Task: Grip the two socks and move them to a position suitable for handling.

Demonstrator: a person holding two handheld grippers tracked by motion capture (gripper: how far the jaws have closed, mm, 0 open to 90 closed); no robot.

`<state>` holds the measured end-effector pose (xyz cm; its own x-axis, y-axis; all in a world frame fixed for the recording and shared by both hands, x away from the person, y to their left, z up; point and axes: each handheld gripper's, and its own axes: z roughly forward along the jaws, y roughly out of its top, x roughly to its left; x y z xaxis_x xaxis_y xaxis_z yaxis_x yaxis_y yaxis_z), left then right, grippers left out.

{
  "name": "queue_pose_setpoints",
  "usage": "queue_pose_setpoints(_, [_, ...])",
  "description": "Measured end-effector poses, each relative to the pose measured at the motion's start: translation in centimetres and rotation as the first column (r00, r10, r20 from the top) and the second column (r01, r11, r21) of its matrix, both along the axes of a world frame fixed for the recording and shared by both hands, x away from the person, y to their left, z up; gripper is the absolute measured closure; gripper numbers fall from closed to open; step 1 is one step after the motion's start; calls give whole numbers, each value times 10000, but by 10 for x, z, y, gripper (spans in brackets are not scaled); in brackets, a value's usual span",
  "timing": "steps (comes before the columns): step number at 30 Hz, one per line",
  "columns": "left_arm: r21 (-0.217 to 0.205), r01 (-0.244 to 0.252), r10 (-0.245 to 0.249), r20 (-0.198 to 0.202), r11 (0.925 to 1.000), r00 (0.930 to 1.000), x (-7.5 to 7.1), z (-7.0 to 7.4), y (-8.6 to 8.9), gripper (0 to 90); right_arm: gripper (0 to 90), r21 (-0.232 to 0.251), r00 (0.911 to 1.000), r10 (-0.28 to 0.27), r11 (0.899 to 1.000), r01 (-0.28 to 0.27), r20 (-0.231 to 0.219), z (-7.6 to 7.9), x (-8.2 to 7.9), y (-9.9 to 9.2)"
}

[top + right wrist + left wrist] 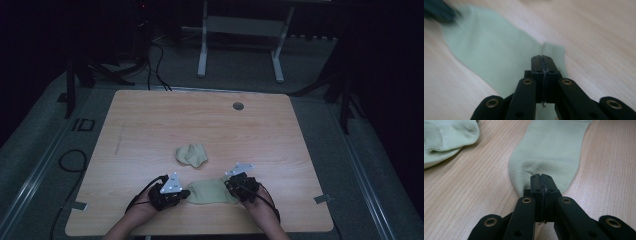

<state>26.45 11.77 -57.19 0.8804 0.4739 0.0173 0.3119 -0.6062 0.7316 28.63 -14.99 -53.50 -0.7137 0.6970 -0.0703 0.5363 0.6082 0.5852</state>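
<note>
Two socks are lying on the desk (150, 125): flat sock (210, 191) being pinched at opposite ends by fully closed left tongs (186, 193) and right tongs (231, 186); crumpled sock (191, 154) lying apart.

Blurred sock (496, 52) and tabletop (599, 37), right gripper view

Dim room; wooden table (150, 115) on grey carpet (240, 70), white frame (240, 30) behind.

2 pale green socks: 1 flat (212, 191), 1 crumpled (191, 154); 2 tongs; 1 table (150, 120).
</note>
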Motion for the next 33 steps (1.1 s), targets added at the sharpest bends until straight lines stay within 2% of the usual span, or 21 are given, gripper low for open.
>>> queue_pose_setpoints(3, [53, 116, -116, -14, 9999, 9999, 3, 1, -4, 884, 891, -354, 9995, -129, 9993, 119, -291, -13, 3, -5])
queue_pose_setpoints(4, [44, 133, -133, -25, 9999, 9999, 4, 1, -6, 884, 890, -188, 9994, -183, 9997, 178, -299, -14, 4, -8])
queue_pose_setpoints(7, [37, 141, -141, -37, 9999, 9999, 5, 1, -8, 883, 890, -282, 9991, -276, 9992, 267, -313, -13, 4, -12])
queue_pose_setpoints(8, [112, 226, -226, 13, 9997, 9997, 10, 1, -18, 883, 890, -133, 9977, -490, 9987, 484, -475, -13, 6, -20])
queue_pose_setpoints(17, [71, 582, -582, -70, 9983, 9983, 21, 2, -45, 883, 884, 26, 9920, -1064, 9943, 1069, -672, -12, 2, -51])
queue_pose_setpoints(20, [110, 669, -669, -27, 9977, 9978, 21, 2, -54, 884, 883, 175, 9909, -1106, 9935, 1123, -772, -12, 0, -62])
queue_pose_setpoints(25, [163, 960, -960, -13, 9953, 9954, 20, 3, -70, 883, 881, 146, 9866, -1420, 9895, 1436, -809, -12, -3, -77])
queue_pose_setpoints(31, [25, 1053, -1053, -123, 9944, 9944, 21, 2, -76, 883, 878, 167, 9834, -1578, 9870, 1599, -893, -11, -8, -89])
queue_pose_setpoints(33, [-145, 1088, -1092, -301, 9940, 9936, 23, 2, -78, 883, 866, 198, 9821, -1629, 9860, 1654, -949, -11, -9, -95])
